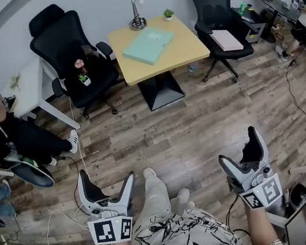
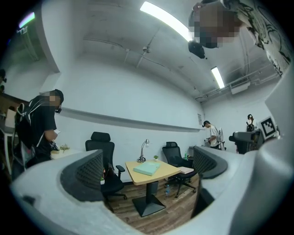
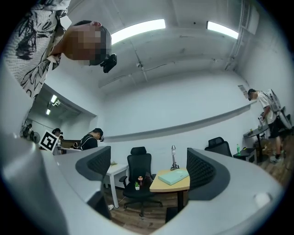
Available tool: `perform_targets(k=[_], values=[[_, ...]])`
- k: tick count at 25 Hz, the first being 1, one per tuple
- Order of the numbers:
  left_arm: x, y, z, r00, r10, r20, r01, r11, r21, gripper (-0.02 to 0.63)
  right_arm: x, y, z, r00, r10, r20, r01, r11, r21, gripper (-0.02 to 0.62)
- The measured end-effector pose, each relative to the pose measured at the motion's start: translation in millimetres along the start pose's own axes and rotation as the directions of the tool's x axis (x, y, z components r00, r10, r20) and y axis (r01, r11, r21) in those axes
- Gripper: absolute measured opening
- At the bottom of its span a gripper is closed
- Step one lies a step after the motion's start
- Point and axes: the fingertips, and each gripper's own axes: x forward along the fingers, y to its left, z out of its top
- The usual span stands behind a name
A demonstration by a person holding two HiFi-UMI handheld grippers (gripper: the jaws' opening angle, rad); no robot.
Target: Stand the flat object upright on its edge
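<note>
Ahead of me stands a square, pale wooden table (image 1: 187,48) on a black pedestal (image 1: 161,90) set on the plank floor (image 1: 200,122). A mint-green flat object (image 1: 148,45), a folder or thin box as far as I can tell, lies flat near the table's middle, turned askew. At the far edge stand a desk lamp (image 1: 138,16) and, just beside it, a small potted plant (image 1: 168,14).

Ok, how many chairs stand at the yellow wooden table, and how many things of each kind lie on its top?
Black office chairs: 2
Flat mint-green folder: 1
Silver gooseneck desk lamp: 1
Small green potted plant: 1
Total: 5
</note>
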Motion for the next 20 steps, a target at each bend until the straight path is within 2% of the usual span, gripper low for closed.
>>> perform_targets(k=[10,15,20], values=[[67,19,-4,0.999,-0.046,0.004,0.046,0.999,-0.005,0.601,45,-23,-5,0.999,-0.033,-0.016,0.033,0.999,-0.029,0.522],[115,30,10,0.996,-0.075,0.046,0.075,0.997,0.004,0.601,85,-43,7,0.998,-0.058,0.023,0.058,0.998,-0.034,0.522],[157,60,18,0.994,-0.083,0.069,0.083,0.996,-0.005,0.601,133,-50,12,0.997,-0.059,0.047,0.061,0.997,-0.046,0.522]])
